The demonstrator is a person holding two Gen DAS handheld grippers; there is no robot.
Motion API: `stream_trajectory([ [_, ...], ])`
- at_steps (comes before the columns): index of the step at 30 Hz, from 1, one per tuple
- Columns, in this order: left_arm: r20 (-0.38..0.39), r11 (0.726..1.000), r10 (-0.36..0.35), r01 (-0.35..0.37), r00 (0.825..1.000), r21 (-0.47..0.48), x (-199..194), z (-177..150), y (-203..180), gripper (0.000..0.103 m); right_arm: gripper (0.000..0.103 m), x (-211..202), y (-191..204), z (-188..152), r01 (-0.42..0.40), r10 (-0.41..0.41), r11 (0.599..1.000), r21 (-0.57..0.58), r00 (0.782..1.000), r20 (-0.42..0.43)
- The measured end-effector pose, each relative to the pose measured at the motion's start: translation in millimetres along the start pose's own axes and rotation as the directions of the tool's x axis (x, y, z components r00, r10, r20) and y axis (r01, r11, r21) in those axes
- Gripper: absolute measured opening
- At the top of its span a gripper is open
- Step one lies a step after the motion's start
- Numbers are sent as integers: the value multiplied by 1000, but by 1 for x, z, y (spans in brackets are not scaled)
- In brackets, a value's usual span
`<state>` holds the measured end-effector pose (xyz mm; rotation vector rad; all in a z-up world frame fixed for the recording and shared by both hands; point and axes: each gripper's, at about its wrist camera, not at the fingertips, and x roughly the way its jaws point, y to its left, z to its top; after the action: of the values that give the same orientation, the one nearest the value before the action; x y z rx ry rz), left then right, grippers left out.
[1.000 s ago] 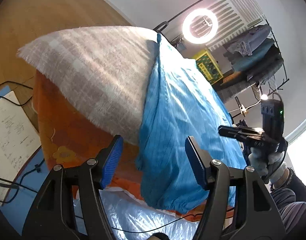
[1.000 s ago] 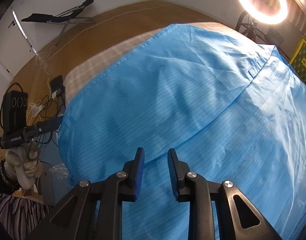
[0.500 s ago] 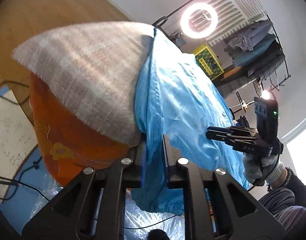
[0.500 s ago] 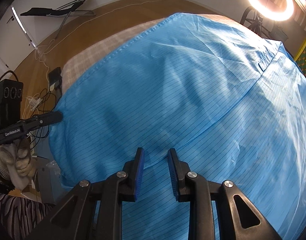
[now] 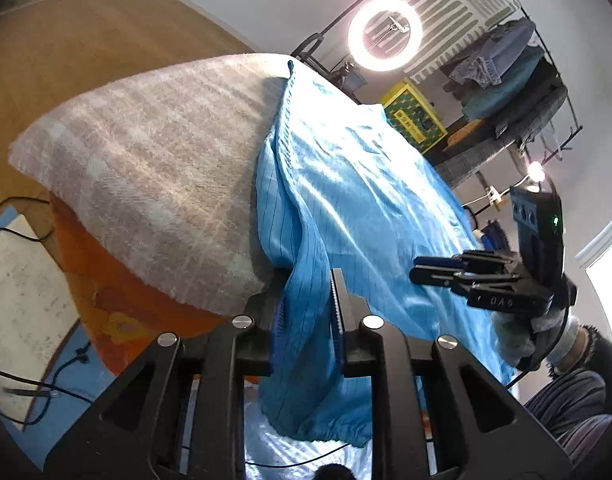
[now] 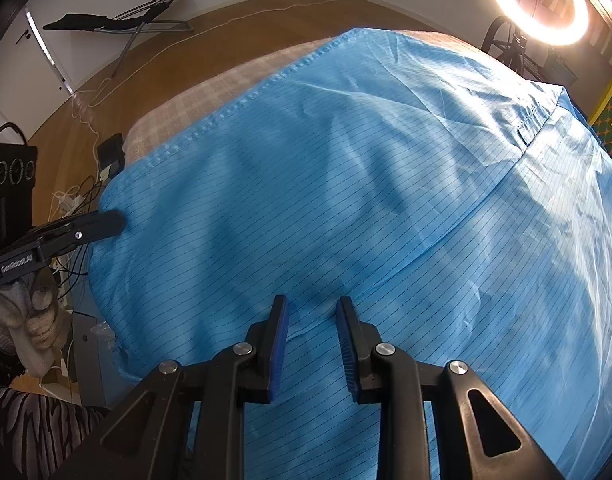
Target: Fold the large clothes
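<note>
1. While the blue garment is lying spread over the fuzzy blanket on the table, the left gripper is pinching its near left edge, and a bunched strip of cloth is sitting between the narrow jaws.
2. To do this step well, I think the left gripper should be lifting that edge slowly and carrying it across toward the middle, so the cloth is not slipping out or dragging the blanket along.
3. The blanket is looking soft and hairy, with pale grey and cream checks, and an orange cover with a flower is hanging under it.
4. The garment is thin, smooth and a bit shiny, with fine dark lines running across it and a stitched hem along its far edge.
5. The cloth is rising in small wrinkles, so pulling it flat and tight should be helping the fold come out neat.
6. A long seam is crossing the garment, and it could be a good line to fold along.
7. The right gripper is hovering low over the near middle of the garment, its jaws a little apart and gripping nothing that I can see.
8. I think it should be grabbing the near edge too, so both sides are moving together.
</note>
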<state>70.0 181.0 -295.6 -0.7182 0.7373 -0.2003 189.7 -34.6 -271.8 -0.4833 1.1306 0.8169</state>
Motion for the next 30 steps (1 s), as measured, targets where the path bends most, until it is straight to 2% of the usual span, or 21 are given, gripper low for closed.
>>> stream_trajectory([
  [3, 7, 1000, 4, -5, 1000, 12, 4, 2, -2, 7, 25, 0, 0, 0, -2, 2, 1000, 1, 1000, 0],
  [7, 32, 994, 3, -7, 999, 112, 0, 5, -21, 5, 28, -1, -4, 2, -27, 27, 1000, 10, 1000, -10],
  [10, 35, 982, 11, -18, 999, 186, -1, 5, -36, 4, 35, -11, -16, 10, -84, 83, 993, 87, 996, 14],
  [12, 30, 977, 15, -21, 999, 213, -1, 5, -41, 4, 46, -24, -28, 22, -146, 137, 975, 166, 988, 66],
  [14, 29, 971, 17, -23, 999, 239, 0, 5, -47, 4, 54, -35, -37, 39, -176, 155, 961, 212, 981, 116],
  [15, 27, 968, 16, -22, 1000, 251, 1, 6, -50, 4, 55, -38, -39, 46, -180, 155, 959, 219, 980, 129],
  [18, 23, 958, 13, -20, 1000, 286, 0, 5, -58, 3, 57, -45, -39, 81, -174, 139, 961, 214, 976, 169],
  [23, 15, 942, 18, -22, 1000, 336, 3, 5, -69, 3, 59, -34, -32, 139, -171, 131, 959, 227, 975, 179],
  [25, 8, 939, 15, -17, 1000, 344, 5, 6, -70, 3, 59, -22, -29, 162, -164, 127, 958, 234, 978, 168],
  [30, 2, 928, 17, -17, 1000, 372, 3, 8, -75, 3, 59, 13, -24, 198, -68, 44, 965, 253, 994, 100],
])
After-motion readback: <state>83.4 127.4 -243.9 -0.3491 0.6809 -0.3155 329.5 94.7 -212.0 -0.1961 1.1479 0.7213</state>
